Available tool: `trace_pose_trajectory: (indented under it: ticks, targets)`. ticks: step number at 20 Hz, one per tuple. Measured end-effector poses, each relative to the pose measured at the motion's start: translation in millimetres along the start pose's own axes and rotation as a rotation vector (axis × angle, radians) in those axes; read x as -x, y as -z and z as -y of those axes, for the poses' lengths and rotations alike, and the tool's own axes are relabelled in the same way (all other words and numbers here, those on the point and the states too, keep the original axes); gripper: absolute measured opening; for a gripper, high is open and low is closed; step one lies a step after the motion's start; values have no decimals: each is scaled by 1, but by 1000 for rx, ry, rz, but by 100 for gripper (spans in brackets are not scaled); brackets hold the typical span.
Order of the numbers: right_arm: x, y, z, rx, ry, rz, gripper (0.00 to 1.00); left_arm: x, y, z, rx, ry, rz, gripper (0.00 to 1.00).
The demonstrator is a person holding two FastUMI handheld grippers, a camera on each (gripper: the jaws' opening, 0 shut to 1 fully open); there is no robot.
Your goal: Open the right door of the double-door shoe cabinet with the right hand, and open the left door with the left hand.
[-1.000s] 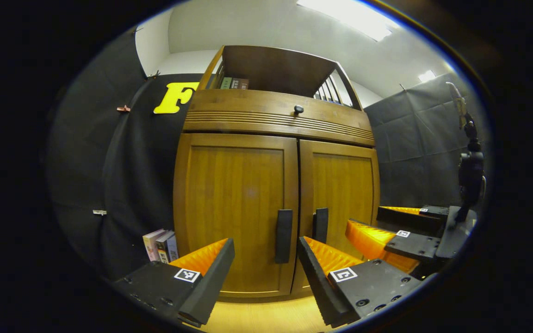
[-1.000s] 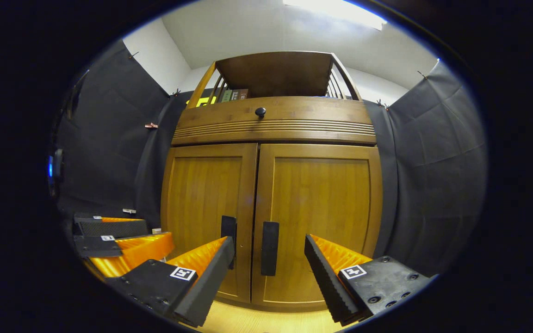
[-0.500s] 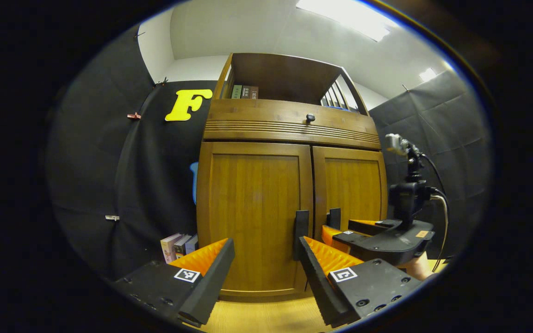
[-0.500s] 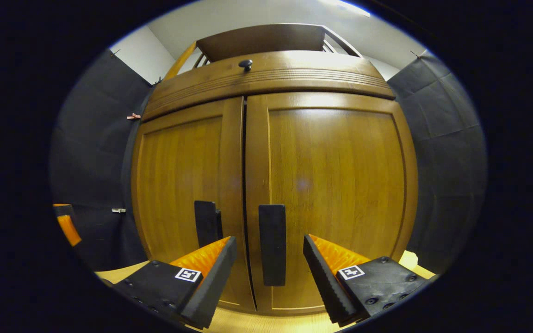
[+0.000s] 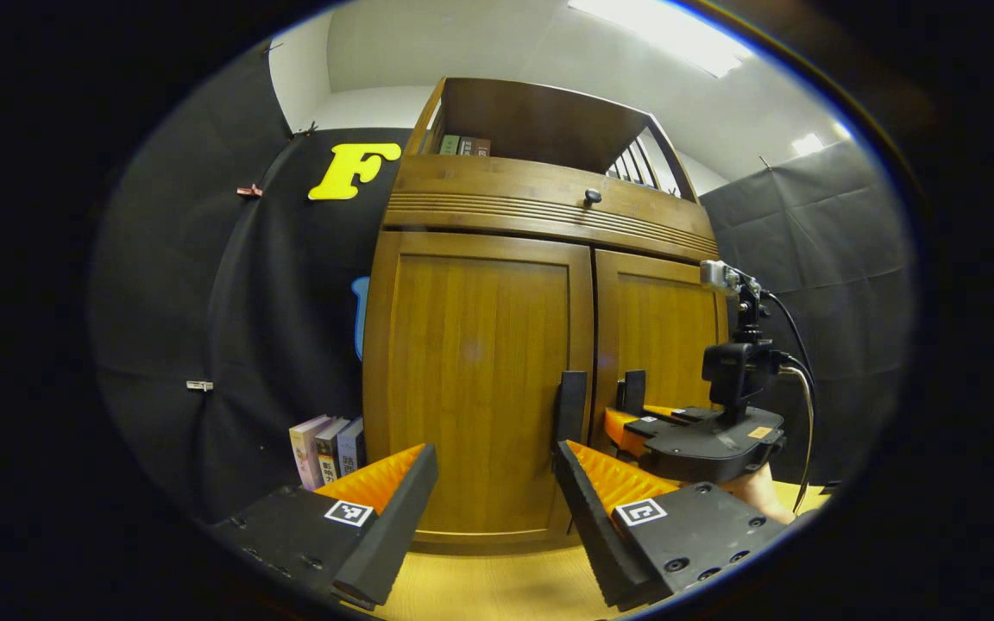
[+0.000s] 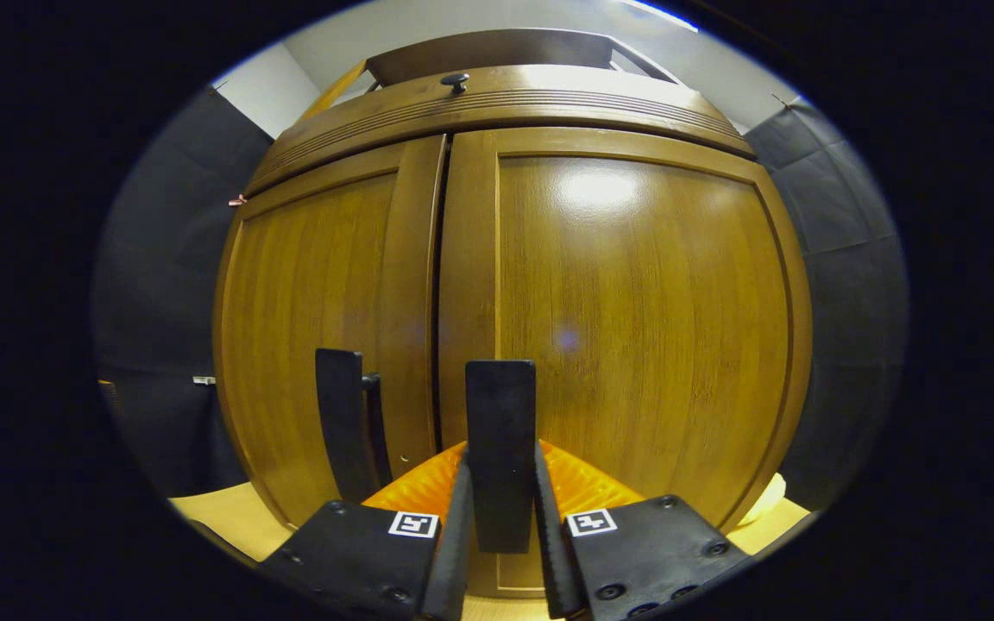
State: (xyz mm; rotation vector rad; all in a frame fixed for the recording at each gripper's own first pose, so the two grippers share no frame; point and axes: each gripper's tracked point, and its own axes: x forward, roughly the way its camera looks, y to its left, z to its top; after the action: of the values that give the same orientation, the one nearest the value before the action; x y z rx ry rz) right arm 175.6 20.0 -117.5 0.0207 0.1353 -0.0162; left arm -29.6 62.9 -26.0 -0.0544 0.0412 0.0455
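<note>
The wooden shoe cabinet [image 5: 480, 371] has two doors, both closed, each with a black vertical handle. In the right gripper view my right gripper [image 6: 501, 509] is shut on the right door's handle [image 6: 501, 431], both fingers pressing its sides. The left door's handle [image 6: 340, 431] stands just to its left. In the left gripper view my left gripper [image 5: 493, 492] is open, a short way in front of the left door [image 5: 475, 379], its handle [image 5: 571, 405] just above my right finger. The right gripper [image 5: 678, 427] and the hand holding it show at the right door's handle [image 5: 633, 392].
Several books [image 5: 324, 448] stand on the floor left of the cabinet. A drawer with a small black knob [image 5: 592, 196] runs above the doors, under an open shelf holding books [image 5: 462, 145]. The floor [image 5: 497, 586] is light wood; black cloth walls flank the cabinet.
My right gripper moved in to the right door and shut on its handle. My left gripper drew slightly closer to the cabinet and stays open.
</note>
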Motion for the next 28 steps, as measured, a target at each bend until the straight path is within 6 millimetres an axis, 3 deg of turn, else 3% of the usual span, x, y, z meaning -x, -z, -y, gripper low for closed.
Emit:
trace_pose_trajectory:
  ticks: [4,5,6,8,10,11,14,15,18,19,20,23,28]
  targets:
    - [6,8,2,0,24,-23,31,5,-2,1,3,-7,1,84]
    - [2,9,3,7,21,-38,16,7,-2,1,-1,-13,2,86]
    - [3,8,2,13,12,-41,21,10,-4,2,-2,-16,4,87]
    - [11,5,1,8,-18,-61,21,16,-6,6,3,-16,10,87]
    - [36,5,3,-4,-51,-63,21,21,-8,9,8,-18,12,86]
    - [46,1,4,-3,-67,-59,26,23,-7,12,11,-18,9,86]
    - [81,-4,13,16,-110,-56,17,29,-8,23,10,-9,1,87]
    - [94,-6,18,19,-125,-57,21,31,-7,24,4,-12,1,84]
    - [130,-13,36,20,-157,-51,21,33,-10,29,-1,-20,1,87]
    - [141,-14,44,16,-164,-52,17,32,-11,29,0,-27,0,87]
    - [153,-15,51,16,-172,-50,20,31,-11,29,-2,-40,1,87]
    - [174,-21,73,5,-186,-48,20,24,-14,38,-1,-54,12,87]
    - [201,-28,101,21,-180,-61,20,9,1,61,33,-28,-18,87]
